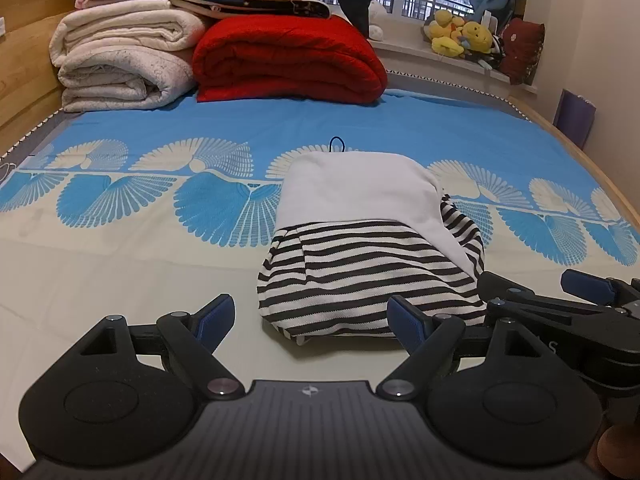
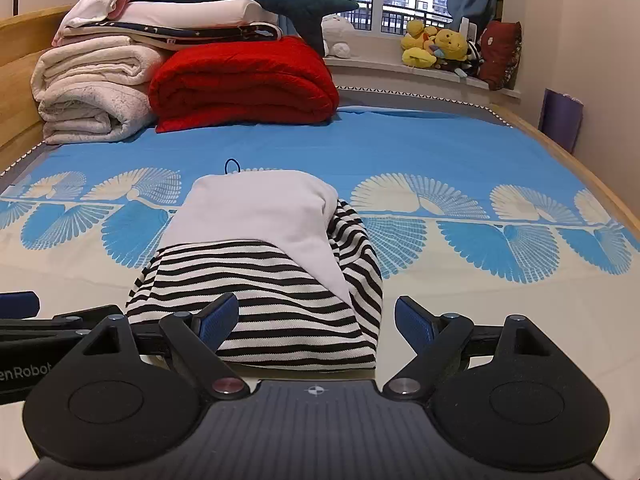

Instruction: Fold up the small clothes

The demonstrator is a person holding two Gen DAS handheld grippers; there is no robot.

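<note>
Two open grippers, left gripper (image 1: 310, 322) and right gripper (image 2: 316, 322), face one folded garment (image 1: 368, 256).

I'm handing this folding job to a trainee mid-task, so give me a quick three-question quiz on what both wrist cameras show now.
1. True or false: the left gripper is clamped on the striped garment.
2. What lies on the garment's far half? A) red blanket B) white cloth C) yellow plush toy
3. Fill in: the right gripper has its fingers ____.

Key
1. False: its fingers stand apart, holding nothing.
2. B: the white cloth.
3. Open, at the garment's near edge.
</note>
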